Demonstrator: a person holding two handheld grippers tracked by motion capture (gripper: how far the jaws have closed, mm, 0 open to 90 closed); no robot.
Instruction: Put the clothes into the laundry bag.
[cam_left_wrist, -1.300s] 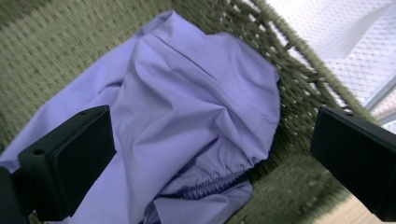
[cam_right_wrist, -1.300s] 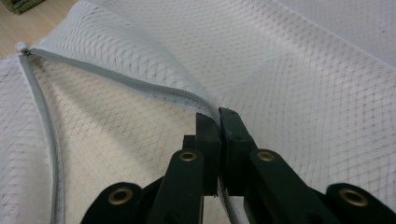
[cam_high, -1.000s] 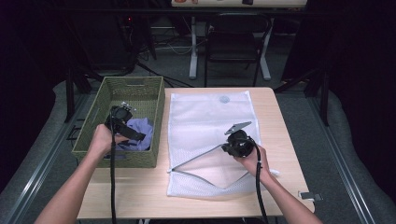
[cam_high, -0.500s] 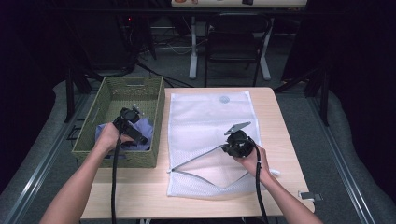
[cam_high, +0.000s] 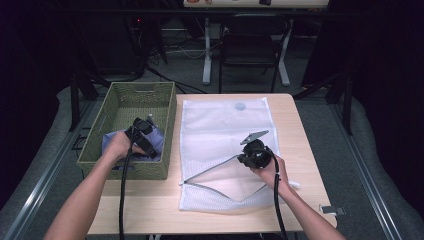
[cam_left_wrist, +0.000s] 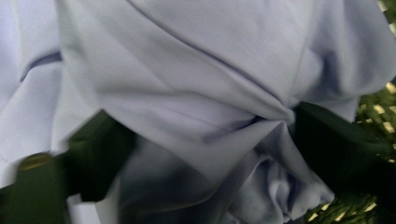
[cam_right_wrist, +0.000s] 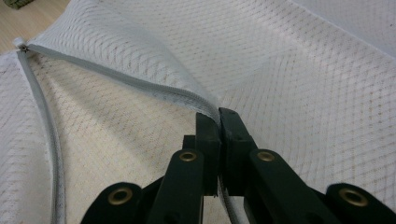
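Observation:
A lavender cloth (cam_high: 158, 138) lies crumpled in the near end of a green woven basket (cam_high: 125, 170) at the table's left. My left gripper (cam_high: 148, 146) is down in the basket, its jaws pushed into the cloth (cam_left_wrist: 187, 70). In the left gripper view (cam_left_wrist: 196, 149) the jaws have just been closing, still apart, and the fabric bunches between them. A white mesh laundry bag (cam_high: 225, 125) lies flat on the table. My right gripper (cam_high: 243, 159) is shut on the upper zipper edge (cam_right_wrist: 116, 77) of the bag's mouth and holds it lifted; the right gripper view (cam_right_wrist: 218, 117) shows the jaws pinched on it.
The basket's far half (cam_high: 137, 102) holds nothing. Bare wooden table (cam_high: 295, 130) runs along the bag's right side and in front of it. A black chair (cam_high: 250, 45) and desk legs stand beyond the table. A small metal clip (cam_high: 332, 210) sits at the near right corner.
My left hand has sunk into the basket and toward its near right side, and the gripper is now pressed into the lavender cloth. The right gripper and the bag's lifted edge have kept still.

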